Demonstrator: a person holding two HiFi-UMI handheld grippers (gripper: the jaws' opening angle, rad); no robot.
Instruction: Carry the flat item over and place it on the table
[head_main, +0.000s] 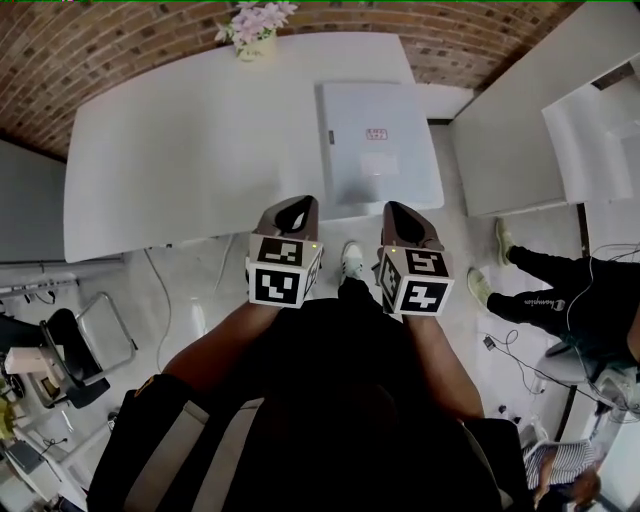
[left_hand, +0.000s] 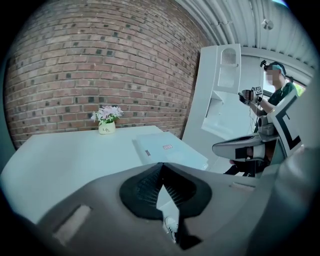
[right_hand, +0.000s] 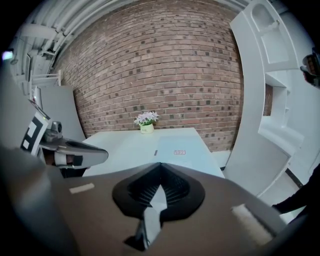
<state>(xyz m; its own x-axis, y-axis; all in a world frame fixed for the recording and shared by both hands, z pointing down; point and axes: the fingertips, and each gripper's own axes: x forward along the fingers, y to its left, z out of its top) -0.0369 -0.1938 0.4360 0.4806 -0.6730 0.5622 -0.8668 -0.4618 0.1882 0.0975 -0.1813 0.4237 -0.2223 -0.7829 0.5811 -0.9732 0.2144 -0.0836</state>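
Looks done, with the flat white rectangular item (head_main: 378, 140) lying on the white bench (head_main: 200, 140) at upper centre, by its right edge, left hand-held gripper (head_main: 296, 205) and right hand-held gripper (head_main: 398, 209) both pinched together, empty, below it; risks only a stray knock off that edge.

Bare tabletop (head_main: 180, 140) left of flat item (head_main: 378, 140), flower pot (head_main: 252, 28) at far edge
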